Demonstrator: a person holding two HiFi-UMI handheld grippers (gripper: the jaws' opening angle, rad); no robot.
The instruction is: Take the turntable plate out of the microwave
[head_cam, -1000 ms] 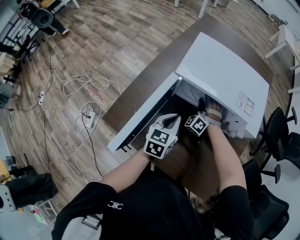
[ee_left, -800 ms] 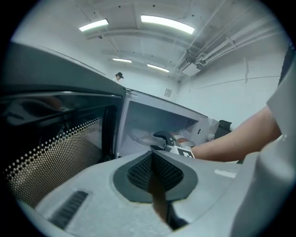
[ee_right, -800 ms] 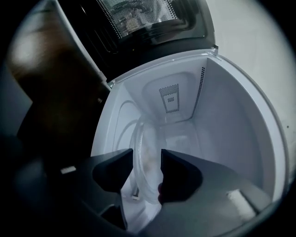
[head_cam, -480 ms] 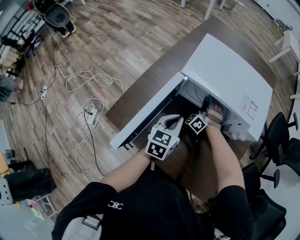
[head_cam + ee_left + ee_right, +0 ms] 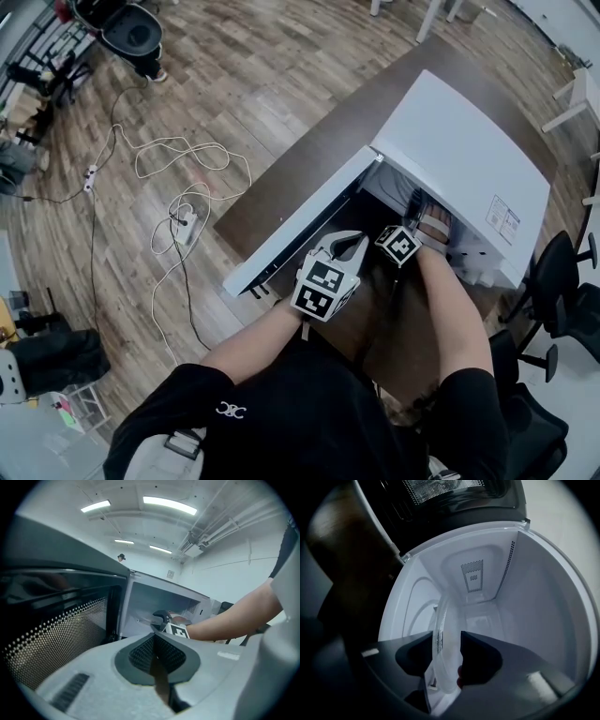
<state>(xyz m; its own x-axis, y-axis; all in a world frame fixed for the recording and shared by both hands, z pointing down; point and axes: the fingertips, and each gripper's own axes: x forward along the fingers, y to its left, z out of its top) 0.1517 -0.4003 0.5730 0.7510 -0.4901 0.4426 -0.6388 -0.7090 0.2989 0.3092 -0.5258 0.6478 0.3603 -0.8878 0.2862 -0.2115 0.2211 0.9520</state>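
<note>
So the dark bench point(image 5: 314, 155) has a white microwave point(image 5: 459, 150) on it, with the door point(image 5: 291, 234) swung wide open to the left. The glass turntable plate point(image 5: 442, 660) is inside the cavity and hasn't been lifted out yet.

I'd say this is the grab step. The right hand-held gripper point(image 5: 446, 634) is reached into the cavity and its jaws are closing with the plate's rim between them. As far as I can see the pads aren't quite biting on the glass yet. The left hand-held gripper point(image 5: 155, 644) hangs outside in front of the door, jaws pressed together with nothing in them.

Next it needs a firm pinch on that rim. Then lift just enough to clear whatever the plate sits on and pull it straight out through the opening without clipping the door or the cavity walls. Glass held by one edge could tip or slip, so I'd go slow, and maybe bring the left one in to support it.

For writing, there's a label point(image 5: 502, 219) on the microwave's top, but it's way too small to read. The cubes on the grippers only carry black-and-white square markers. I can't spot a brand anywhere.
</note>
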